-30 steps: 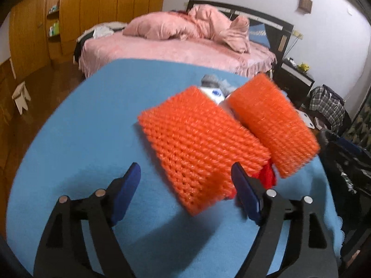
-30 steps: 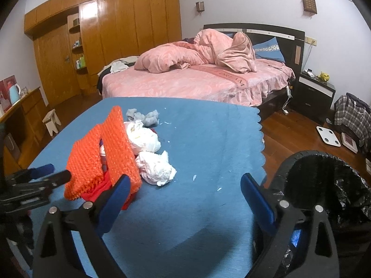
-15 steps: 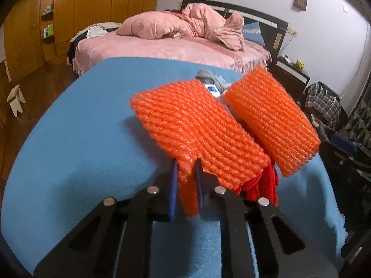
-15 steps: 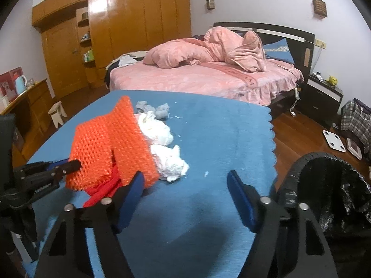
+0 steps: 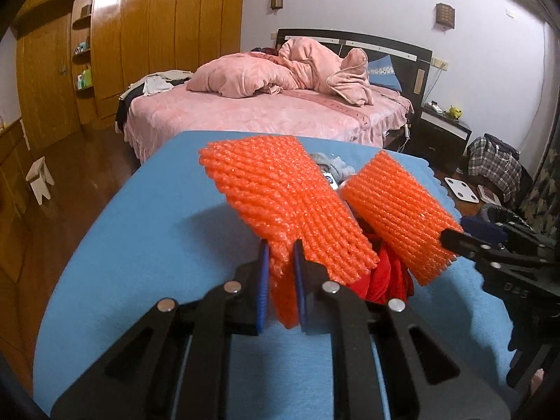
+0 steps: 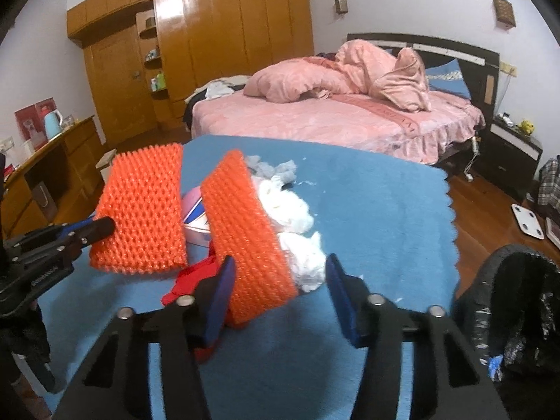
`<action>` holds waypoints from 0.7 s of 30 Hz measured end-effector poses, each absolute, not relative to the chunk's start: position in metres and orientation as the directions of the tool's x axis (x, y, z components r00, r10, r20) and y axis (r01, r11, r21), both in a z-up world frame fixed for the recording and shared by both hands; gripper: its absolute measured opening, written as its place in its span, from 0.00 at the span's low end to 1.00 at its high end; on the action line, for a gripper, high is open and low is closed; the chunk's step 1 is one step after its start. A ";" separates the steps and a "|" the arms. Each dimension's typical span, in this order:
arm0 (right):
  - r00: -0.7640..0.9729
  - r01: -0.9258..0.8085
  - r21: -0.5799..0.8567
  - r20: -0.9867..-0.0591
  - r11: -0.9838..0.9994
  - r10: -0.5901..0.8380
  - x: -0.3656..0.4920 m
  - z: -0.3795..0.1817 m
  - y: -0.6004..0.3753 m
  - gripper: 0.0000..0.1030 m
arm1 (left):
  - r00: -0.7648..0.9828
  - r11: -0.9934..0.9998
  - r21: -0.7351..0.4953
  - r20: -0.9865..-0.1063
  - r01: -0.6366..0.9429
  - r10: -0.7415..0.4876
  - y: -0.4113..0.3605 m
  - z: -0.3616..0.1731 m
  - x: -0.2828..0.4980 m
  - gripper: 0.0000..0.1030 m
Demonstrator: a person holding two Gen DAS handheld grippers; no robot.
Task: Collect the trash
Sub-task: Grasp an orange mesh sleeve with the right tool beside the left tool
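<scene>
On blue table, trash pile at left-centre, black bin at near right. Second orange foam net, long axis near-to-far, directly ahead of right gripper, gaping wide (closer now than before). First orange net pinched at near end by left gripper, now lifted higher.

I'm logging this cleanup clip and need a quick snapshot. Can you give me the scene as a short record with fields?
surface: blue cloth
left gripper: shut on left orange net
right gripper: open, around right orange net
other trash: white tissues, grey wad, red scrap
bin: black liner, right of the cloth
</scene>
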State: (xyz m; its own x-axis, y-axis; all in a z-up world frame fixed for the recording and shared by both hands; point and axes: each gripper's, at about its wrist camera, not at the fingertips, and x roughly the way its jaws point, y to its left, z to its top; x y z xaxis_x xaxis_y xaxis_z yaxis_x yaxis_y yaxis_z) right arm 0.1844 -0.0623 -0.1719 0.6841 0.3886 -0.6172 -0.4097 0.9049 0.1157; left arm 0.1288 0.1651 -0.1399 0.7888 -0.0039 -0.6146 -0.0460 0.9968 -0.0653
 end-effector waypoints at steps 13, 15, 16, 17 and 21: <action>0.657 -0.460 0.164 -0.598 0.873 0.459 0.168 -0.159 -0.068 0.11 | 0.800 0.999 -0.038 -0.599 -0.024 -0.004 0.158 -0.125 0.116 0.12; 0.665 -0.459 0.168 -0.586 0.872 0.463 0.166 -0.153 -0.071 0.11 | 0.805 0.999 -0.040 -0.594 -0.019 -0.009 0.154 -0.120 0.113 0.12; 0.667 -0.458 0.170 -0.582 0.872 0.464 0.168 -0.150 -0.073 0.11 | 0.807 0.999 -0.040 -0.591 -0.016 -0.010 0.153 -0.119 0.113 0.12; 0.674 -0.455 0.170 -0.576 0.874 0.463 0.165 -0.146 -0.077 0.11 | 0.809 0.999 -0.039 -0.587 -0.012 -0.013 0.151 -0.117 0.112 0.12; 0.693 -0.437 0.164 -0.565 0.884 0.447 0.158 -0.138 -0.087 0.11 | 0.818 0.999 -0.037 -0.574 0.007 -0.027 0.144 -0.109 0.110 0.12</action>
State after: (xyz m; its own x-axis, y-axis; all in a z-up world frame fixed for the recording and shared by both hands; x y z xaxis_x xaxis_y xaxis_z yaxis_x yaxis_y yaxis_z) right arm 0.1582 -0.0868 -0.1377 0.6930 0.4475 -0.5653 -0.4370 0.8843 0.1643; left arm 0.1097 0.1437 -0.1094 0.8185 -0.0274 -0.5739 0.0073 0.9993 -0.0372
